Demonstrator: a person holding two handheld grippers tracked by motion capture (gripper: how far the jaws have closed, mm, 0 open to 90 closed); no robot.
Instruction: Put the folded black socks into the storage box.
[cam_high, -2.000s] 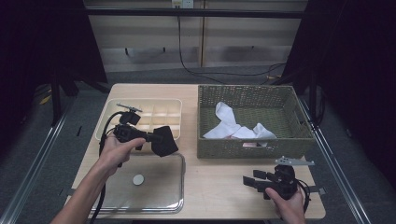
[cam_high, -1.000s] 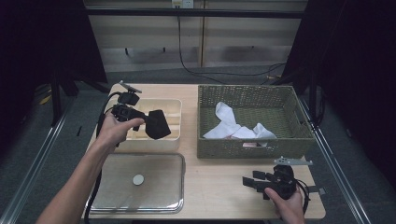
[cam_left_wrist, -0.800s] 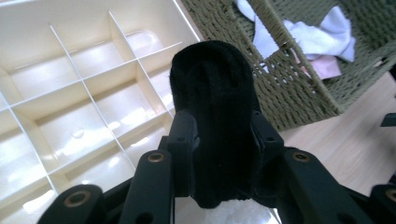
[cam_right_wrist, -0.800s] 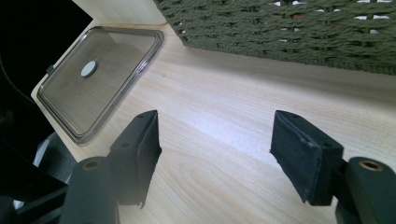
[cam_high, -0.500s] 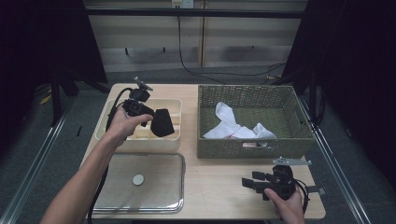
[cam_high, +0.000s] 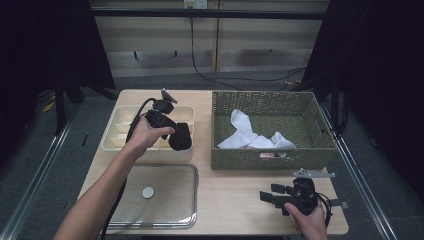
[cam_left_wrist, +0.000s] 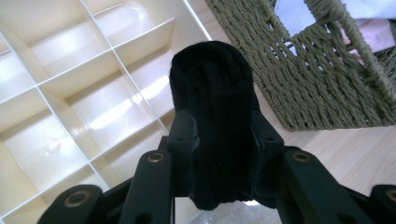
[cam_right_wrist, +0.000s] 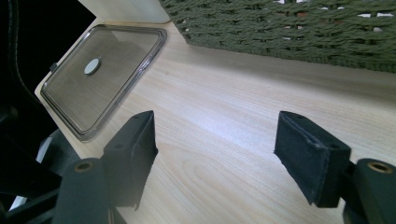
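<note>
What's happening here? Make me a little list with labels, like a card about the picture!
Left gripper: shut on a rolled black sock, held over the cream divided box.
Right gripper: open, nothing between the jaws, low over the wooden table; its jaws have just been opening.
Woven basket: holds white socks and something pink.
Clear lid: lies flat on the table in front of the box.
</note>
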